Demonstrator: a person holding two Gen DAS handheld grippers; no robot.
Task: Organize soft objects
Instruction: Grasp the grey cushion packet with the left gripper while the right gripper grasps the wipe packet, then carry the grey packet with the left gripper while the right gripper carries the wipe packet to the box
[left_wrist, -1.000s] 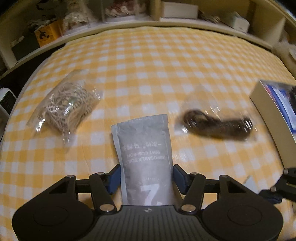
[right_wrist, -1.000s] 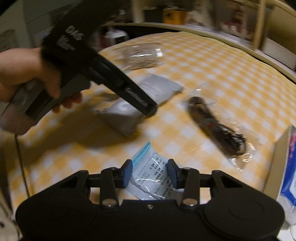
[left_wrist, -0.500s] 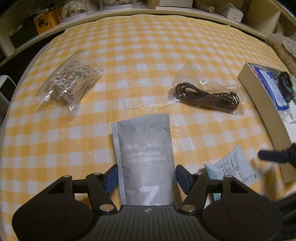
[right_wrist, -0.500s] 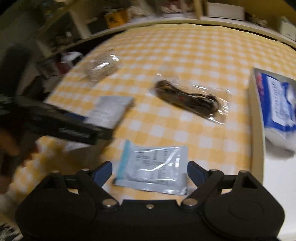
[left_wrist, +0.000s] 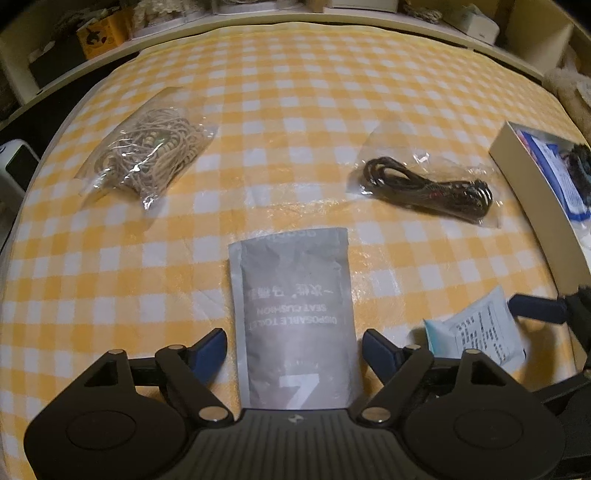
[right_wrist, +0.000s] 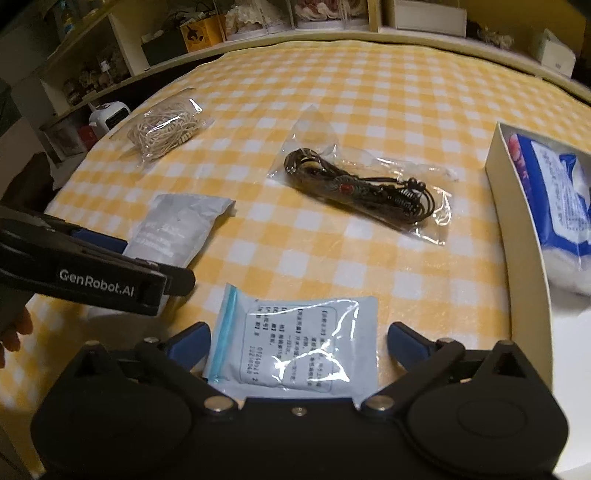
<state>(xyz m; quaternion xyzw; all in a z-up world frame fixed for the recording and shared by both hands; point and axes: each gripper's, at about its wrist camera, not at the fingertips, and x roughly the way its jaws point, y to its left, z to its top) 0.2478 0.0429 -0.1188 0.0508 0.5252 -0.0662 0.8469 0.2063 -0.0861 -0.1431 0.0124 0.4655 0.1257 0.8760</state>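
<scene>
A: Logging both tools. I am holding the left gripper (left_wrist: 293, 352) spread wide over the near end of the gray pouch (left_wrist: 291, 314); the pouch is lying flat on the checked cloth (left_wrist: 295, 110), passing between the fingers with a gap on each side. Nothing is being gripped there.

B: And the right?

A: The right gripper (right_wrist: 295, 345) is also spread wide, straddling the small blue-edged packet (right_wrist: 295, 343), which is lying flat with its zip strip to the left. Neither finger seems to be touching it.

B: Why line up that way?

A: My judgement: I am centering each soft pack between the fingers so that closing pinches it across its width instead of pushing it along the cloth.

B: Where is it all going?

A: Probably the white box (right_wrist: 506, 206) at the right edge, already holding a blue-and-white pack (right_wrist: 554, 192). The bag of dark cord (right_wrist: 362, 188) and the bag of pale string (right_wrist: 162, 127) are sitting farther out, well apart, untouched.
</scene>
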